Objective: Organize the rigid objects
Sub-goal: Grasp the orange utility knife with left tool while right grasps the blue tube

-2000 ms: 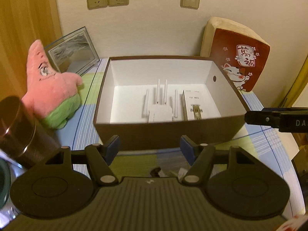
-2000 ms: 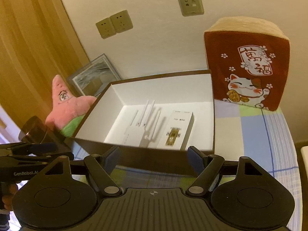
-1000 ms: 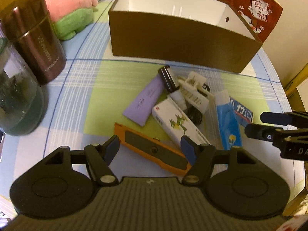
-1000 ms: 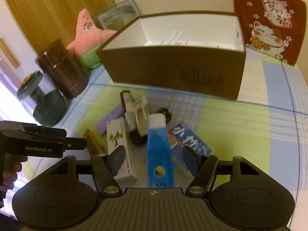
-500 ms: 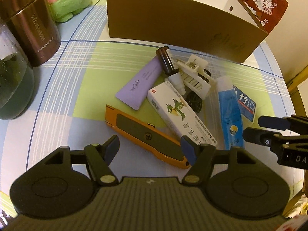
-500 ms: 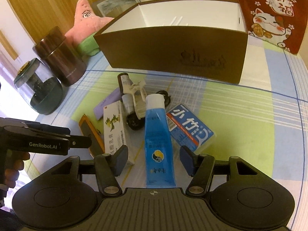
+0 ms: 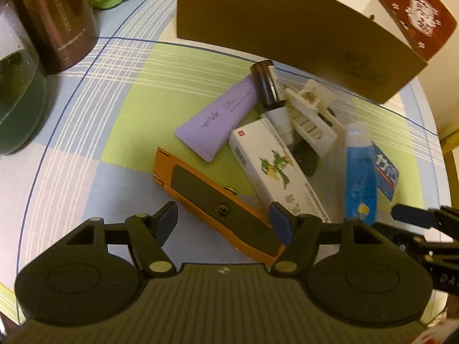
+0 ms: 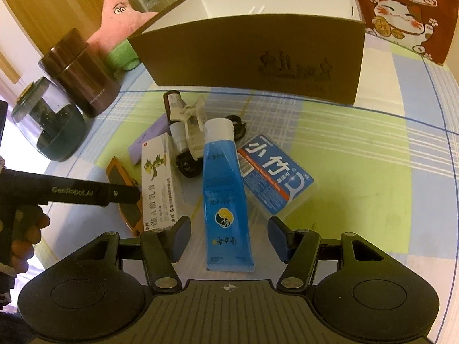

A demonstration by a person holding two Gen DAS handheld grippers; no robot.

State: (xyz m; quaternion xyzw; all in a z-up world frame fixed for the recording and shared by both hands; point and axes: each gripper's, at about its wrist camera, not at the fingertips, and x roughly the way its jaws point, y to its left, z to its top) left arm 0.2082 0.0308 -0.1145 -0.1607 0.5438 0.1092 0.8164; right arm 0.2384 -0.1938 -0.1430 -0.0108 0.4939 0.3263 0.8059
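Note:
A pile of items lies on the checked tablecloth in front of a brown box [image 7: 281,28] [image 8: 258,54]. My left gripper [image 7: 223,220] is open, its jaws either side of an orange utility knife [image 7: 212,200], not touching it. My right gripper [image 8: 229,235] is open around the lower end of a blue tube [image 8: 225,197] [image 7: 360,180]. Beside them lie a white medicine box [image 7: 275,172] [image 8: 159,186], a purple tube [image 7: 221,117], a dark bottle [image 7: 266,86], a white clip [image 7: 312,117] and a blue card pack [image 8: 275,172].
A brown metal canister [image 7: 57,20] [image 8: 83,77] and a glass jar [image 8: 48,123] stand at the left. A pink plush [image 8: 120,20] and a red cat cushion [image 8: 401,8] flank the box. The table edge [image 7: 441,149] curves at the right.
Both grippers dropped from looking into the box to the pile and moved closer. The left now straddles the knife, the right straddles the blue tube.

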